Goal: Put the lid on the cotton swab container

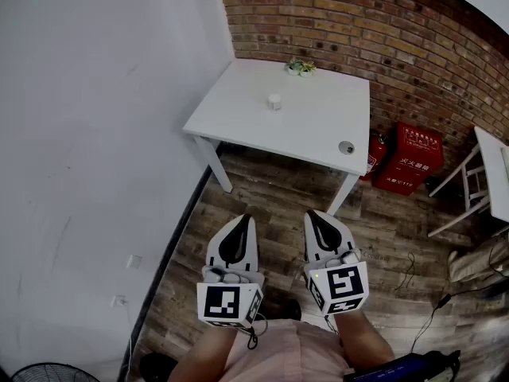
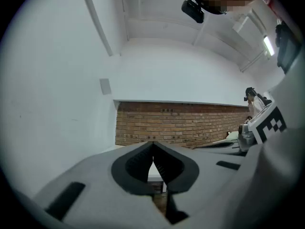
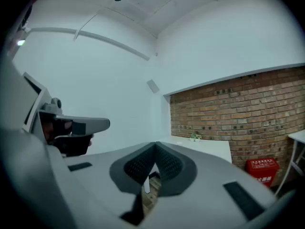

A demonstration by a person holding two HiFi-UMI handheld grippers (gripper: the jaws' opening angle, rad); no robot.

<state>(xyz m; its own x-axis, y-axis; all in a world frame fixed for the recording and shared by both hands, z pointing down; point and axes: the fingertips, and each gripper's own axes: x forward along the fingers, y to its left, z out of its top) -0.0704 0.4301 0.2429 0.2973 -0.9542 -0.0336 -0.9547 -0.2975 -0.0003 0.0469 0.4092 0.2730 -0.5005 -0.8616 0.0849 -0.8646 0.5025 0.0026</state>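
- White desk (image 1: 238, 114) stands against the brick wall (image 1: 318, 14), well ahead of both grippers.
- Over the wood floor (image 1: 382, 213), left gripper (image 1: 244, 218) and right gripper (image 1: 311, 213) point level, jaws together, nothing between them.
- Small white cotton swab container (image 1: 274, 102) stands mid-desk.
- Round lid (image 1: 346, 147) lies near the desk's right front corner, well apart from the container.
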